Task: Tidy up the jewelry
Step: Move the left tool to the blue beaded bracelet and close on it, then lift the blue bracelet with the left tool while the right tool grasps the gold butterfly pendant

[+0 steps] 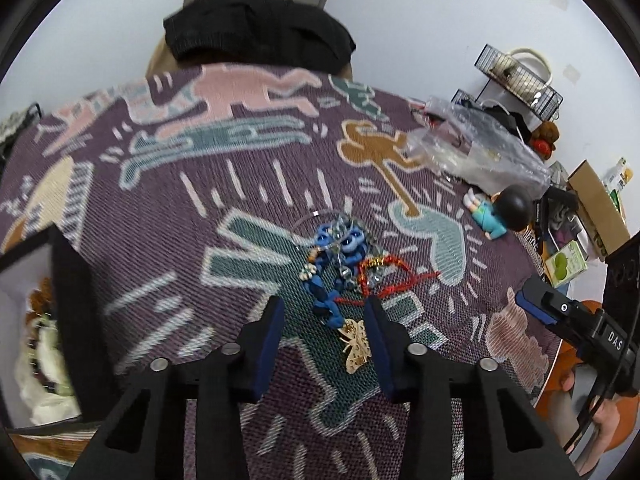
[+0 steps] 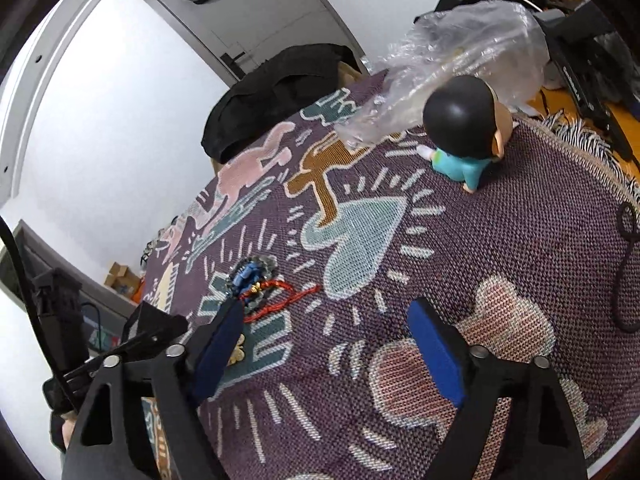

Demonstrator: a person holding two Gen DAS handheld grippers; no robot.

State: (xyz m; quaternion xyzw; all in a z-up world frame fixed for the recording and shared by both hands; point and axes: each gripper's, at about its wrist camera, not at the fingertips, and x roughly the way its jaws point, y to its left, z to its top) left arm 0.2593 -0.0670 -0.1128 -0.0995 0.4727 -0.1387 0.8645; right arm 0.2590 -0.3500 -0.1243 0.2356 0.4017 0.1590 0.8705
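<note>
Both grippers' fingers spread, holding nothing; only the left wrist view shows the black box [image 1: 68,280] beside the jewelry pile [image 1: 340,268].

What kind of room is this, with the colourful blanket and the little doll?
Probably a room in someone's home, maybe a bedroom or living space. A woven patterned throw covers the table, a toy figurine sits on it beside tangled jewelry, and there's an ordinary door behind.
</note>
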